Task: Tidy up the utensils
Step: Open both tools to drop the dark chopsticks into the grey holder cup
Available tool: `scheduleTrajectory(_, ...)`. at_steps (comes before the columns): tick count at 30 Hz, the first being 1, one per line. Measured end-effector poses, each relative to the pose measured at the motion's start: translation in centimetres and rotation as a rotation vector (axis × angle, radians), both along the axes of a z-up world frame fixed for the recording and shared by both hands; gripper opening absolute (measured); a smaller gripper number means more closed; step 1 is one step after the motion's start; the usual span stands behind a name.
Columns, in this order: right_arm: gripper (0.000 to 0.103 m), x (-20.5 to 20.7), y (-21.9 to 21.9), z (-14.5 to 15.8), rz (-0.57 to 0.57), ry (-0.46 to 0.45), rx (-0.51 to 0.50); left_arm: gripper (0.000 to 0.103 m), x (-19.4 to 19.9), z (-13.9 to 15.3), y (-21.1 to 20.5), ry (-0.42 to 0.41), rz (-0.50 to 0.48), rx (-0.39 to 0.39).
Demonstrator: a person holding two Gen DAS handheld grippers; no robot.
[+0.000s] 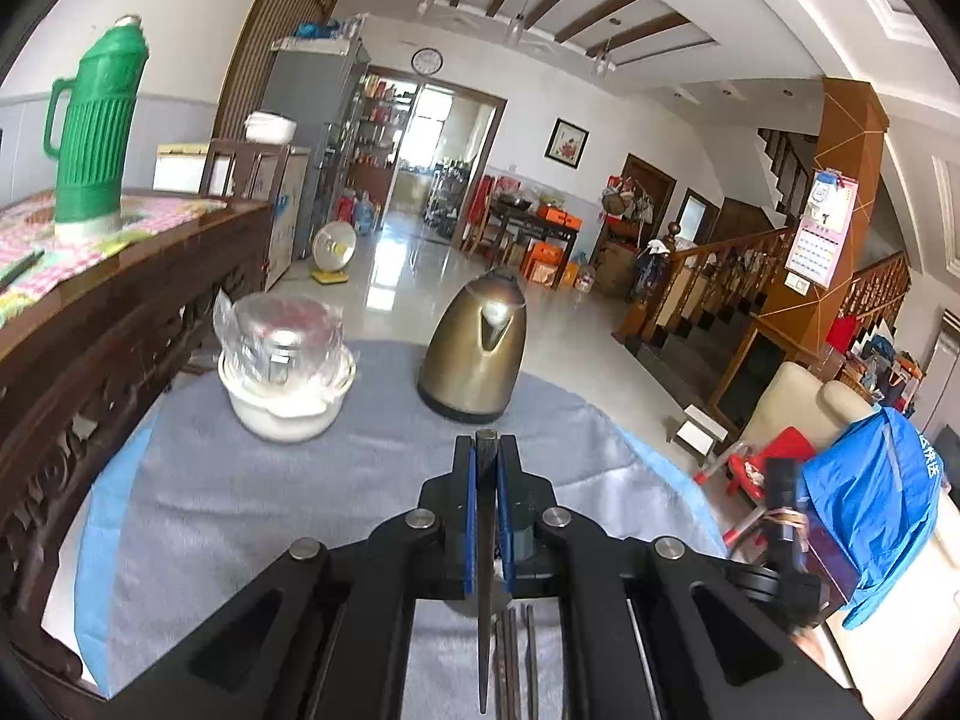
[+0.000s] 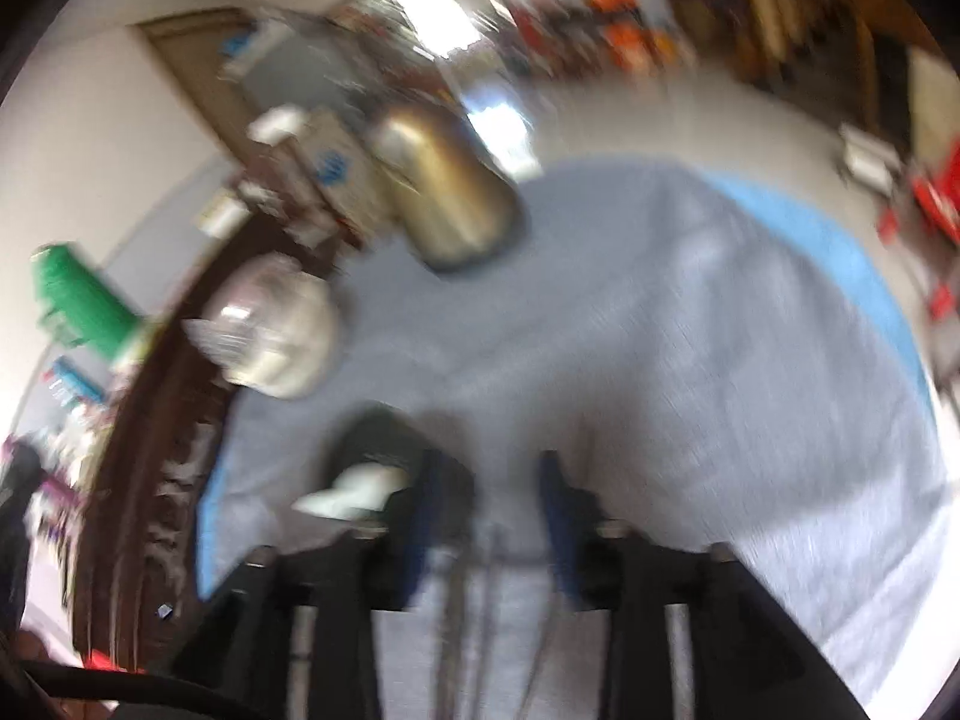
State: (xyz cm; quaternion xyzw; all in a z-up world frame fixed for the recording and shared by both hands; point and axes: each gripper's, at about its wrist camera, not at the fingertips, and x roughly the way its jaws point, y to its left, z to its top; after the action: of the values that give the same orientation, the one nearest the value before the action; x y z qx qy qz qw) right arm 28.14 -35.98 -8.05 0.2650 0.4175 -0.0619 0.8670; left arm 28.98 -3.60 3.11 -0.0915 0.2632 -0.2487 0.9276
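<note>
A: What is pinched there?

B: A single dark chopstick (image 1: 485,576), slim and tapering, with its square butt end poking up just past the fingertips and its thin tip pointing down toward the camera.

A: Where are the rest?

B: The other chopsticks (image 1: 513,654), dark and narrow, lie side by side flat on the grey cloth (image 1: 252,516), just right of the held one. In the right wrist view they are only blurred thin streaks (image 2: 480,612) on the cloth; their number cannot be told.
</note>
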Motion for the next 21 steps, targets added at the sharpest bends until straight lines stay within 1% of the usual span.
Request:
scheduleTrajectory(2, 0.063, 0.6, -1.2, -2.1, -0.008, 0.026, 0.037, 0.007, 0.0, -0.8, 0.1, 0.015, -0.007, 0.006)
scheduleTrajectory(5, 0.061, 2.5, -1.4, -4.7, 0.006, 0.106, 0.025, 0.007, -0.1, -1.4, 0.1, 0.014, -0.009, 0.018)
scheduleTrajectory(6, 0.057, 3.2, -1.3, -5.6, 0.016, 0.125, 0.02, 0.007, -0.2, -1.5, 0.1, 0.017, -0.013, 0.018)
scheduleTrajectory(7, 0.045, 3.6, -1.2, -6.2, 0.018, 0.146, 0.006, 0.007, -0.2, -1.6, 0.1, 0.02, -0.017, 0.017)
scheduleTrajectory(8, 0.037, 4.4, -1.0, -7.0, 0.009, 0.175, -0.018, 0.007, -0.3, -1.7, 0.1, 0.022, -0.019, 0.017)
scheduleTrajectory(10, 0.035, 5.4, -0.8, -8.4, 0.001, 0.207, -0.037, 0.007, -0.4, -1.8, 0.2, 0.02, -0.021, 0.018)
scheduleTrajectory(12, 0.034, 6.5, -0.8, -9.4, -0.032, 0.249, -0.091, 0.007, -0.4, -1.7, 0.3, 0.024, -0.026, 0.019)
scheduleTrajectory(13, 0.029, 6.9, -0.8, -10.0, -0.044, 0.265, -0.103, 0.007, -0.4, -1.7, 0.4, 0.024, -0.026, 0.02)
scheduleTrajectory(14, 0.025, 7.1, -0.7, -10.1, -0.05, 0.263, -0.126, 0.007, -0.4, -1.7, 0.4, 0.023, -0.026, 0.02)
scheduleTrajectory(15, 0.012, 7.4, -0.4, -10.0, -0.05, 0.272, -0.176, 0.007, -0.4, -1.7, 0.4, 0.024, -0.026, 0.018)
scheduleTrajectory(16, 0.009, 7.5, -0.2, -10.1, -0.047, 0.29, -0.208, 0.007, -0.3, -1.8, 0.4, 0.026, -0.027, 0.017)
scheduleTrajectory(19, 0.006, 7.0, 0.0, -9.8, -0.024, 0.265, -0.2, 0.007, -0.2, -1.9, 0.5, 0.032, -0.028, 0.016)
scheduleTrajectory(21, 0.006, 5.9, 0.0, -8.5, -0.029, 0.215, -0.221, 0.007, -0.1, -1.9, 0.6, 0.035, -0.026, 0.019)
